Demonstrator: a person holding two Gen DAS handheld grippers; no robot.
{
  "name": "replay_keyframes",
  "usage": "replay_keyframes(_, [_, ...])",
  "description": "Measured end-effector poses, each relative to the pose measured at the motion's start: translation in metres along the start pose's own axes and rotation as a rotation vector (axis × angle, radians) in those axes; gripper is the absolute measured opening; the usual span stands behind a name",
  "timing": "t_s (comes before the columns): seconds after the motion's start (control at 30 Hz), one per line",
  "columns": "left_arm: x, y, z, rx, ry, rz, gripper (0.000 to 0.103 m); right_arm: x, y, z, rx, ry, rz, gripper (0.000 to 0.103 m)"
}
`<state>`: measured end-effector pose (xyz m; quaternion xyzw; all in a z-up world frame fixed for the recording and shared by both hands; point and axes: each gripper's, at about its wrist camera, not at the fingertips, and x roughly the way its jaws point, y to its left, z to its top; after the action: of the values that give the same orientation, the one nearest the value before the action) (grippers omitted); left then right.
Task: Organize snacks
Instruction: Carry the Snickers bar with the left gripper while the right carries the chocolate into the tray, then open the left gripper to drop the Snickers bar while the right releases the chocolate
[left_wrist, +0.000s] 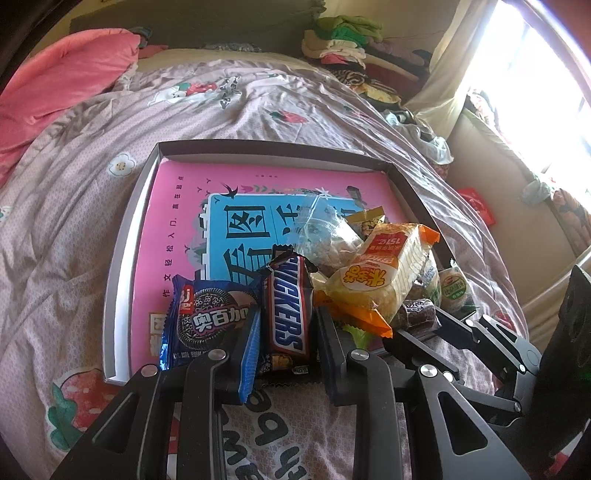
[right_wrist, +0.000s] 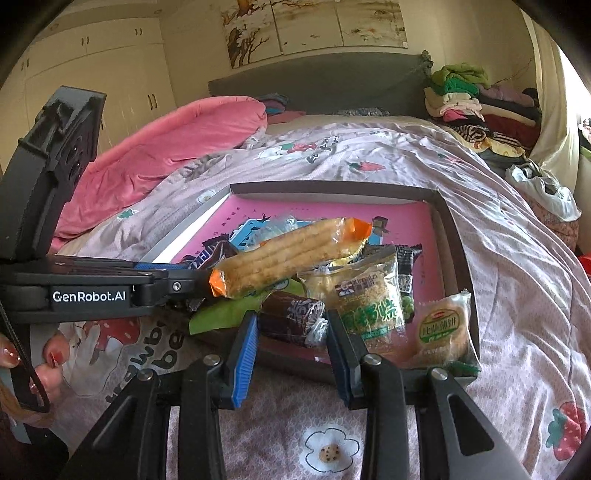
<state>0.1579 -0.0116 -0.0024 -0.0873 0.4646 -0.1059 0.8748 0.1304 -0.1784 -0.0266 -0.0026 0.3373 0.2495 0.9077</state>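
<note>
1. Setup is a shallow box (left_wrist: 122, 266) sitting on a bed (left_wrist: 74, 229), with a pink book (left_wrist: 177, 221) lying flat inside it. All the snacks are heaped in the near corner of the box, on the book.
2. Left gripper (left_wrist: 286, 332) is spread wide, one finger each side of the Snickers (left_wrist: 288, 310), but I can't tell if the pads actually touch it. The Oreo pack (left_wrist: 207, 317) is right beside it, just outside the blue pad.
3. Right gripper (right_wrist: 291, 332) is also gaping, with a dark roll (right_wrist: 291, 317) lying between its fingers. Doesn't look squeezed.
4. A wafer pack (right_wrist: 288, 262) with orange ends lies on top of the pile, tilted. In the right view its near end sits right against the left gripper's tip.
5. A green cake pack (right_wrist: 369, 306) is just right of the roll, and a small round cake (right_wrist: 443, 328) sits in the box's near right corner.
6. A clear bag (left_wrist: 325, 236) lies behind the wafers.
</note>
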Motion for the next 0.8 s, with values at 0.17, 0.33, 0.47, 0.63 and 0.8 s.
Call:
replay_keyframes(0.17, [-0.001,0.000,0.000,-0.005,0.001,-0.002,0.029,-0.002,-0.002,-0.002,0.018,0.003,0.005,0.037])
replay_keyframes(0.33, [0.000,0.000,0.000,-0.004,0.000,-0.003,0.030,-0.004,-0.003,-0.004,0.019,0.002,0.003,0.039])
replay_keyframes(0.47, [0.000,0.001,0.000,-0.003,0.001,-0.002,0.030,-0.006,-0.002,-0.003,0.010,0.002,-0.005,0.041])
replay_keyframes(0.63, [0.000,0.000,-0.001,0.004,0.002,0.002,0.032,-0.010,0.001,-0.006,0.007,-0.003,-0.014,0.045])
replay_keyframes(0.8, [0.000,-0.003,-0.001,0.016,0.002,0.017,0.040,-0.011,0.000,-0.006,0.009,-0.001,-0.014,0.046])
